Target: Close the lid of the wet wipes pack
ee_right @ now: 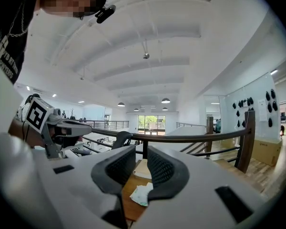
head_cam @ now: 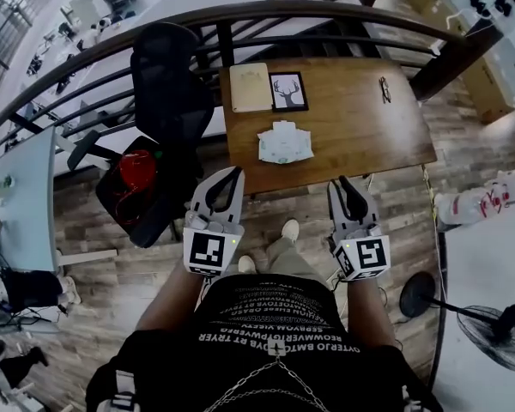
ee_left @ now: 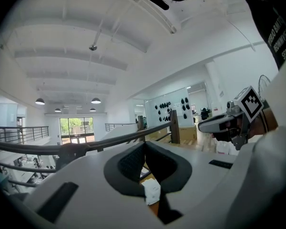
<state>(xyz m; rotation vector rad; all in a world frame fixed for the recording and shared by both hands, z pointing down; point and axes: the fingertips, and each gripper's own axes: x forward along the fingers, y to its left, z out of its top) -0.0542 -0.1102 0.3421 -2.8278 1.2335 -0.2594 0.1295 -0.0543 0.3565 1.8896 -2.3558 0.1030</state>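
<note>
We see the wet wipes pack (head_cam: 285,142) on the tabletop (head_cam: 369,136), upper centre. Below, the left gripper (head_cam: 237,173) has its fingers (ee_left: 128,163) meeting at the tips; the right gripper (head_cam: 342,184) has its own narrowly apart, empty.

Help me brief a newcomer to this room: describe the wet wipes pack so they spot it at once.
Find the wooden table by the curved railing. A tan pad, a framed deer picture and a small dark object lie along its railing side. The wet wipes pack lies alone nearer the opposite edge, the only crinkled white packet.
</note>
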